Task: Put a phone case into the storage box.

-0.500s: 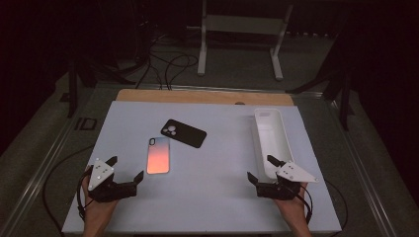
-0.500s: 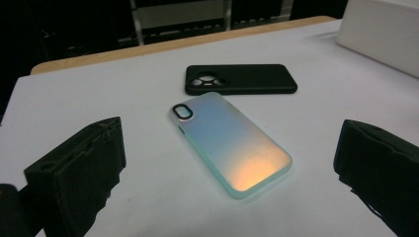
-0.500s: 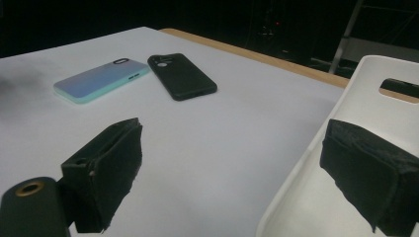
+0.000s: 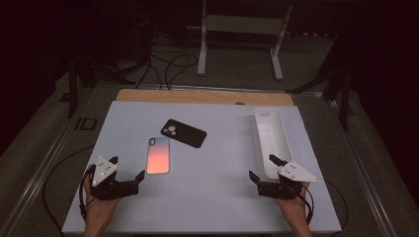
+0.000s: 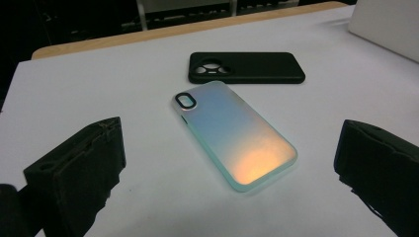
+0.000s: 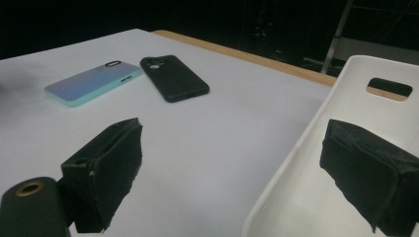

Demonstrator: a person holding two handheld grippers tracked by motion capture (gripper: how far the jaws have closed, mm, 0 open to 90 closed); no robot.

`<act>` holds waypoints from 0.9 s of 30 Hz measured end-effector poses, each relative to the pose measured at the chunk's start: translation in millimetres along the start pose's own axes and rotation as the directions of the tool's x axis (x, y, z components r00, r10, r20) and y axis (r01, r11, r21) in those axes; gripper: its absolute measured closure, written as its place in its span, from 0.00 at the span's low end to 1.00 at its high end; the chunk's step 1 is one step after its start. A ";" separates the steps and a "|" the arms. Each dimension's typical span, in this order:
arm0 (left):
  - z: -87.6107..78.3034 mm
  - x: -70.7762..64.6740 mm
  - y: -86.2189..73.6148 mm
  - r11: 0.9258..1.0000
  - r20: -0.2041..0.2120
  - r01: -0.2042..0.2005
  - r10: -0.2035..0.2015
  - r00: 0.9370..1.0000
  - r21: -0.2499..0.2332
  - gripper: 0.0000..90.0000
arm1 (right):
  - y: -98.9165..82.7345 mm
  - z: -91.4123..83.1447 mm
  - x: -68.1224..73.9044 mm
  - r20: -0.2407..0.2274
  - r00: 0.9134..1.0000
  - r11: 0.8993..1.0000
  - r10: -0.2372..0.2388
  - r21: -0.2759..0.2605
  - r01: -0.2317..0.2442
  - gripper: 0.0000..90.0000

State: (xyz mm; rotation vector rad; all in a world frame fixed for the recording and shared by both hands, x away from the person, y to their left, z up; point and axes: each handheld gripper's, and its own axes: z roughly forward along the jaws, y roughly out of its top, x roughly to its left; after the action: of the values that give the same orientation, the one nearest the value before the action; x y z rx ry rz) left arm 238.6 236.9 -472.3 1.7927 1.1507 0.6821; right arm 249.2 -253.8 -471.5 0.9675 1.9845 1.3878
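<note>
A translucent phone case (image 4: 159, 155) that shades from blue to orange lies flat on the white tabletop (image 4: 217, 197), left of centre. Just beyond it lies a black phone case (image 4: 183, 133), camera cut-out to the left. My left gripper (image 4: 128, 166) is open near the front left, and the blue-orange case (image 5: 234, 133) lies ahead between its jaws, apart from them. The black case (image 5: 247, 67) is farther off. My right gripper (image 4: 262, 166) is open at the near end of a long white tray (image 4: 269, 133), one jaw over the tray's wall (image 6: 306, 197).
A wooden strip (image 4: 197, 96) runs along the table's far edge. Beyond it a white metal stand (image 4: 242, 24) and cables (image 4: 168, 64) are on the dark floor. The right gripper view shows both cases, blue-orange (image 6: 91, 81) and black (image 6: 173, 76), to its left.
</note>
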 end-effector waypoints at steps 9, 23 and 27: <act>11.2 -5.0 9.1 0.998 -0.019 0.013 -0.012 1.000 0.059 0.00 | 0.5 -1.8 -0.7 0.015 1.000 1.000 0.009 -0.007 -0.009 0.10; 28.0 -7.7 18.2 0.993 -0.035 0.017 -0.013 0.999 0.117 0.00 | -0.5 -0.5 -0.5 0.015 1.000 1.000 0.019 -0.005 -0.019 0.10; 33.3 -8.0 20.3 0.992 -0.035 0.016 -0.012 0.999 0.129 0.00 | -0.3 -0.5 -0.2 0.017 1.000 1.000 0.017 -0.010 -0.017 0.10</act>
State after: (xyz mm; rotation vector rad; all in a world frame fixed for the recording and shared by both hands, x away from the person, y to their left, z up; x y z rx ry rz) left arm 270.5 213.3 -469.9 1.8851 1.2541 0.6455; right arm 248.9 -254.3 -471.6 0.9911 1.9602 1.3927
